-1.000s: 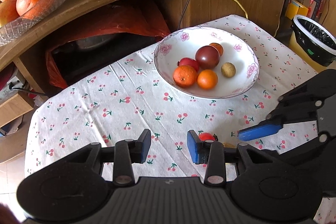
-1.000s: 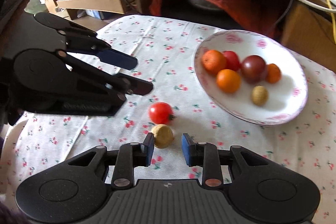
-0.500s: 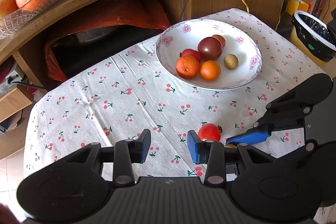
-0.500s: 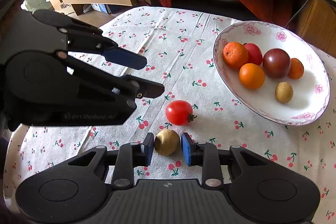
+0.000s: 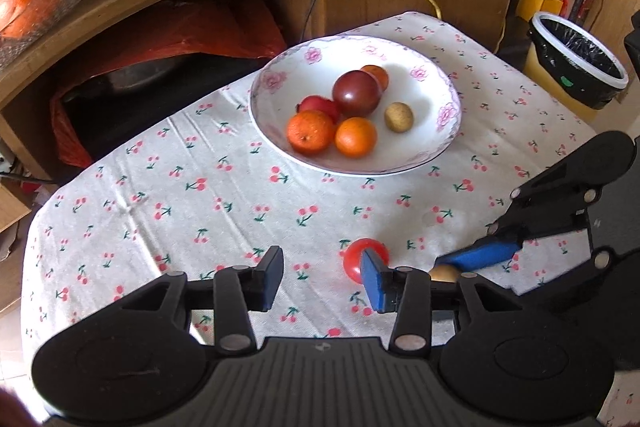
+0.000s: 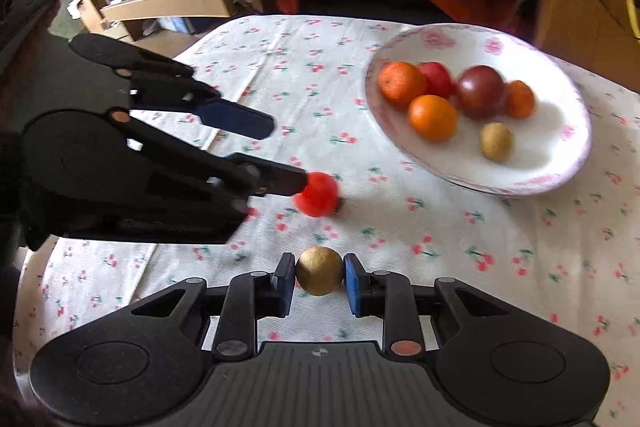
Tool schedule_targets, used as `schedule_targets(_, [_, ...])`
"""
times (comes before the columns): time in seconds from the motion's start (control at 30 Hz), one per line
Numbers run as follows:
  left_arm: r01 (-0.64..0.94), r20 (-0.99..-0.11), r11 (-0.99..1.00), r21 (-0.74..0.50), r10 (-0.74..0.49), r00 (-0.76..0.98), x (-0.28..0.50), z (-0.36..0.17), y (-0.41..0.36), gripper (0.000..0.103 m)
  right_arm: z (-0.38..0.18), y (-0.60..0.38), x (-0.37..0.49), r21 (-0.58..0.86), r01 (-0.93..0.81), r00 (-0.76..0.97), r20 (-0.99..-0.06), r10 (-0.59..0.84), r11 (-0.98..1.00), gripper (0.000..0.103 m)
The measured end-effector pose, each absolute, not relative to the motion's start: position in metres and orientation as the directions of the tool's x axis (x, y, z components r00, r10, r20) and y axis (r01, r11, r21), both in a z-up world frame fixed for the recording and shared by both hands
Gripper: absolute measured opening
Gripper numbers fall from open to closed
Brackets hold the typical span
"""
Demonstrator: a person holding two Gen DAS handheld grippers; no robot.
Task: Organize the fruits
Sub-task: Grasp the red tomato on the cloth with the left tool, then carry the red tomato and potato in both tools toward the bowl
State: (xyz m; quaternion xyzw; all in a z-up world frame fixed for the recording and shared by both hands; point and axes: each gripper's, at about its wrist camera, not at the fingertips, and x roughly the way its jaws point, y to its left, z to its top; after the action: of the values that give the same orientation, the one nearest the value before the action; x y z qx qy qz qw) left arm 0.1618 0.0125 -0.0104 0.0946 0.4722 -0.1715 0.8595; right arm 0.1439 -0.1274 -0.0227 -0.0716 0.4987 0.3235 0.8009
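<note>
On the cherry-print worktop (image 5: pixel 168 187), the flowered bowl (image 5: pixel 448 131) holds six fruits. Left tongs (image 5: pixel 322 277) gape wide, one pad apparently touching the red tomato (image 6: pixel 318 193); right tongs (image 6: pixel 319 285) clasp the small brown fruit (image 6: pixel 319 270).

One bowl (image 5: pixel 448 131) holds six fruits; two more, a tomato (image 5: pixel 354 255) and a kiwi (image 6: pixel 319 270), sit outside; two grippers.
</note>
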Motion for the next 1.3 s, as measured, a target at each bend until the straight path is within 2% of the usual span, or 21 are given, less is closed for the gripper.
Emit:
schedule_targets(0.2, [0.424, -0.848, 0.905, -0.032, -0.249, 0.467, 0.161, -0.014, -0.001, 0.056, -0.024, -0.145, 0.148, 0.188, -0.551, 0.317, -0.854, 0.413, 0.813, 0.021])
schedule_targets(0.43, [0.46, -0.857, 0.887, -0.03, -0.26, 0.446, 0.162, -0.022, -0.023, 0.055, -0.024, -0.158, 0.146, 0.165, -0.534, 0.33, -0.863, 0.383, 0.829, 0.022])
schedule_targets(0.6, [0.477, -0.867, 0.879, -0.02, -0.253, 0.43, 0.161, -0.032, -0.037, 0.054, -0.022, -0.168, 0.145, 0.097, -0.525, 0.366, -0.872, 0.327, 0.845, 0.022])
schedule_targets(0.73, [0.488, -0.863, 0.873, -0.016, -0.259, 0.434, 0.159, -0.032, -0.042, 0.043, -0.023, -0.175, 0.145, 0.086, -0.515, 0.373, -0.873, 0.314, 0.853, 0.021])
schedule_targets(0.83, [0.491, -0.859, 0.871, -0.01, -0.259, 0.441, 0.159, -0.033, -0.047, 0.039, -0.022, -0.176, 0.145, 0.078, -0.509, 0.379, -0.874, 0.304, 0.857, 0.022])
schedule_targets(1.3, [0.488, -0.869, 0.872, 0.038, -0.212, 0.447, 0.136, -0.027, -0.049, 0.038, -0.021, -0.18, 0.124, 0.071, -0.492, 0.375, -0.882, 0.285, 0.867, 0.021])
